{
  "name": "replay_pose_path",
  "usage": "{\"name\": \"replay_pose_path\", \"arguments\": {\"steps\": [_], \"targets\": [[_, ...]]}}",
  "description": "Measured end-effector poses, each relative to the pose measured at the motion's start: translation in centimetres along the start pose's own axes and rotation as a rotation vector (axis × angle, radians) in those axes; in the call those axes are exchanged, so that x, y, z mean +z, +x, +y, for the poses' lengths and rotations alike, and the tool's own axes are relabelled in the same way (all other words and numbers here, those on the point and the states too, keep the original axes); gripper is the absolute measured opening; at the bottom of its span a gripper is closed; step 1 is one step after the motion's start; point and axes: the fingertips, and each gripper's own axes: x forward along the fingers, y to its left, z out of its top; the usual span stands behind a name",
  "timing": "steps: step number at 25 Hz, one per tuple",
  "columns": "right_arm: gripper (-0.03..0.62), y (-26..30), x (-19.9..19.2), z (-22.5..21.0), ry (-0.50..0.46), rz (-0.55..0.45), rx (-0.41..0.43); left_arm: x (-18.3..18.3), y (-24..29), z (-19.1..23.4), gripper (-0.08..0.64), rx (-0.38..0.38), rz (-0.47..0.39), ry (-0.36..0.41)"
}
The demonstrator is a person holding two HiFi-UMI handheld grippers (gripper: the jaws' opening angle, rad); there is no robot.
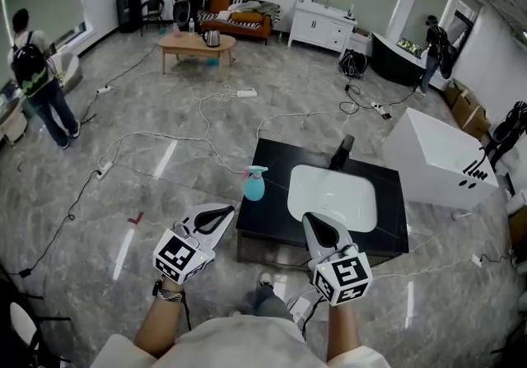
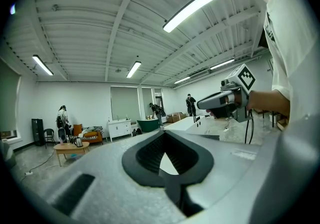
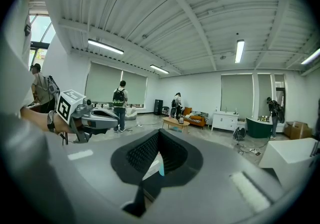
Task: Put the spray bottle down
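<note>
The spray bottle [image 1: 254, 184], pale blue with a pink and blue head, stands upright on the near left corner of the black table [image 1: 272, 222]. No gripper touches it. My left gripper [image 1: 221, 211] hovers just left of the table's front corner, a little short of the bottle, jaws shut and empty [image 2: 162, 133]. My right gripper [image 1: 316, 225] is over the table's front edge before the white basin [image 1: 332, 196], jaws shut with nothing in them [image 3: 159, 132]. A sliver of blue [image 3: 161, 168] shows through the right jaws' gap.
A black faucet [image 1: 340, 152] stands behind the basin. A white tub [image 1: 436, 156] sits to the right. Cables and power strips [image 1: 246, 93] lie across the grey floor. A wooden coffee table [image 1: 196, 44], a sofa and several people are far back.
</note>
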Motion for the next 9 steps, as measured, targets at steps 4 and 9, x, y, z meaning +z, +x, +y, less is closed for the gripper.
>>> {"name": "replay_pose_path", "arguments": {"steps": [4, 9], "targets": [[0.005, 0.25, -0.28, -0.05, -0.004, 0.008, -0.003, -0.24, 0.16, 0.11, 0.006, -0.005, 0.002, -0.005], [0.005, 0.48, -0.42, -0.18, -0.003, 0.014, -0.004, -0.38, 0.38, -0.03, 0.006, -0.015, 0.014, -0.003]]}}
